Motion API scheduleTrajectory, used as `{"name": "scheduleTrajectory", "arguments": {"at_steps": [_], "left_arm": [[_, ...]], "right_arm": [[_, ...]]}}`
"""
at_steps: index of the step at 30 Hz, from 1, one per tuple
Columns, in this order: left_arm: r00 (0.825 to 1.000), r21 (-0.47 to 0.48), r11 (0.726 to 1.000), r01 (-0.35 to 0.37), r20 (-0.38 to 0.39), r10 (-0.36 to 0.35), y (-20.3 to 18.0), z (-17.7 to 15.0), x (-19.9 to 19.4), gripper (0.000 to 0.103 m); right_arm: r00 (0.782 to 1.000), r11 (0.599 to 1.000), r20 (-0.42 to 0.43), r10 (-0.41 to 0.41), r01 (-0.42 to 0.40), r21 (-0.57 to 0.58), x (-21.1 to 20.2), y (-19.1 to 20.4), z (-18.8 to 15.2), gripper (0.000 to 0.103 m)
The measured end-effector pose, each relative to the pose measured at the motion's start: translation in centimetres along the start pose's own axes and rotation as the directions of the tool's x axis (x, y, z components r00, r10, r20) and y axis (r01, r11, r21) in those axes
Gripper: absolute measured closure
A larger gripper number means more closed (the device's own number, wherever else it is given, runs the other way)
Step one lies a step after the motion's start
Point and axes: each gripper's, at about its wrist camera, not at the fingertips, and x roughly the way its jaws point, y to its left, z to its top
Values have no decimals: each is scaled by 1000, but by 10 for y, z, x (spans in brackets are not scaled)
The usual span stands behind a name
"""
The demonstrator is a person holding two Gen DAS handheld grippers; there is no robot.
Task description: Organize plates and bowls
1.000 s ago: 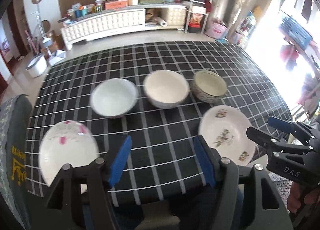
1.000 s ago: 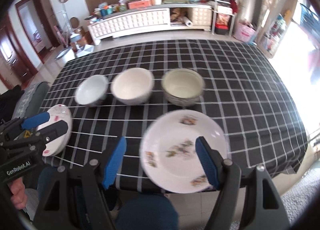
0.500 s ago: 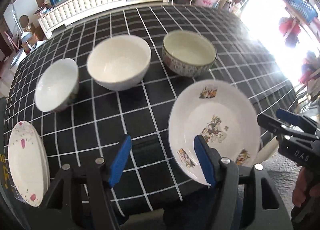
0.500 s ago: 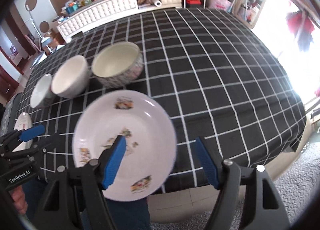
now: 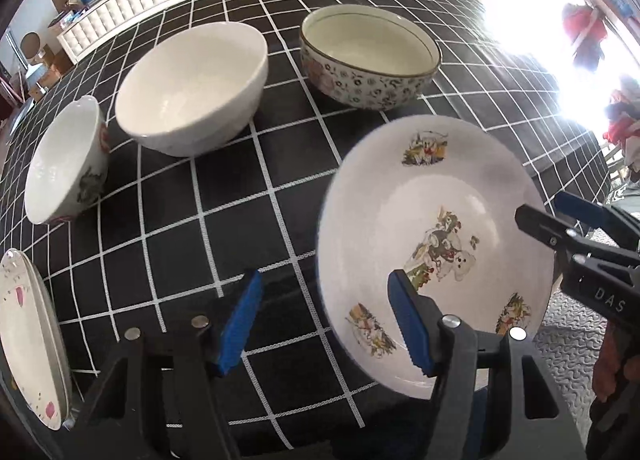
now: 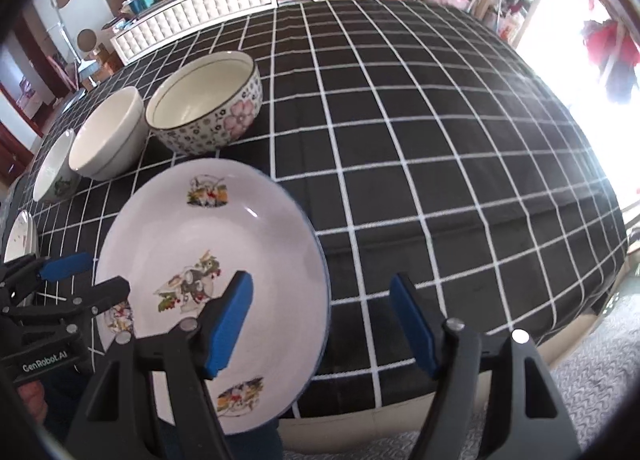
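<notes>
Closing slowly, the right gripper (image 6: 322,324) hangs over the near edge of the table (image 6: 440,163), its jaws astride the right rim of the cartoon plate (image 6: 208,260): one blue pad sits above the plate's inside, the other outside the rim over bare cloth. Neither pad presses on the china yet, so nothing is held. The left gripper (image 5: 322,324) stands unclenched and empty beside it, with one pad above the plate's left part and the other over the checked cloth.

The plate lies close to the near edge, toward the right corner, and part of it looks to overhang the edge. It is glazed china, so I judge it stiff, fairly heavy for thin pads, slippery and easy to chip. The raised rim is the only place to take hold, pinched through its thickness, and a one-sided hold will let the plate droop.

Farther in, a row of three bowls runs across the table: a flowered bowl (image 5: 370,59) behind the plate, a plain white bowl (image 5: 192,83) to its left, and a small bowl (image 5: 64,167) toward the left edge. A pink-spotted plate (image 5: 24,344) sits at the near left corner. The bowls have thicker, steeper walls and should pinch more surely at the rim.
</notes>
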Motion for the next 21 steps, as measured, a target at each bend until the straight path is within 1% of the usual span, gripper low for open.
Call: {"name": "scheduleTrajectory", "arguments": {"at_steps": [1, 2, 3, 5, 7, 9, 10, 12, 13, 16, 18, 21], "left_arm": [[1000, 4, 1000, 2, 0, -2, -1, 0, 1, 45], [1000, 9, 1000, 3, -3, -3, -2, -1, 2, 53], [1000, 12, 1000, 5, -7, -5, -2, -1, 4, 57], [1000, 13, 1000, 18, -22, -18, -3, -1, 8, 73], [999, 14, 1000, 26, -34, -26, -4, -2, 11, 76], [998, 14, 999, 46, -32, -46, -3, -3, 14, 82], [999, 13, 999, 44, -31, -43, -2, -3, 13, 82], [999, 13, 999, 41, -28, -40, -3, -3, 13, 83], [999, 11, 999, 42, -26, -42, -3, -3, 13, 84], [998, 2, 999, 51, -22, -51, -1, -3, 12, 85], [999, 6, 999, 49, -20, -49, -2, -3, 11, 85], [999, 26, 999, 42, -13, -42, -1, -4, 9, 85]], "right_arm": [[1000, 1000, -6, 5, -5, 7, 1, -1, 0, 43], [1000, 1000, -11, 9, -9, 10, 2, -2, 1, 52], [1000, 1000, -16, 12, -12, 12, 6, -2, 3, 55], [1000, 1000, -19, 21, -21, 15, 8, -2, 2, 58], [1000, 1000, -22, 21, -21, 15, 9, -2, 2, 62], [999, 1000, -28, 24, -23, 16, 9, -2, 1, 65], [999, 1000, -25, 20, -20, 20, 8, -3, 1, 66], [1000, 1000, -18, -12, 13, 15, 6, -2, 0, 67], [1000, 1000, -21, -7, 8, 13, 6, -2, 0, 67], [1000, 1000, -24, 20, -19, 22, 6, -2, -2, 76], [999, 1000, -23, 22, -22, 19, 5, 0, -3, 83], [1000, 1000, -20, -16, 16, 4, 7, 8, -2, 84]]}}
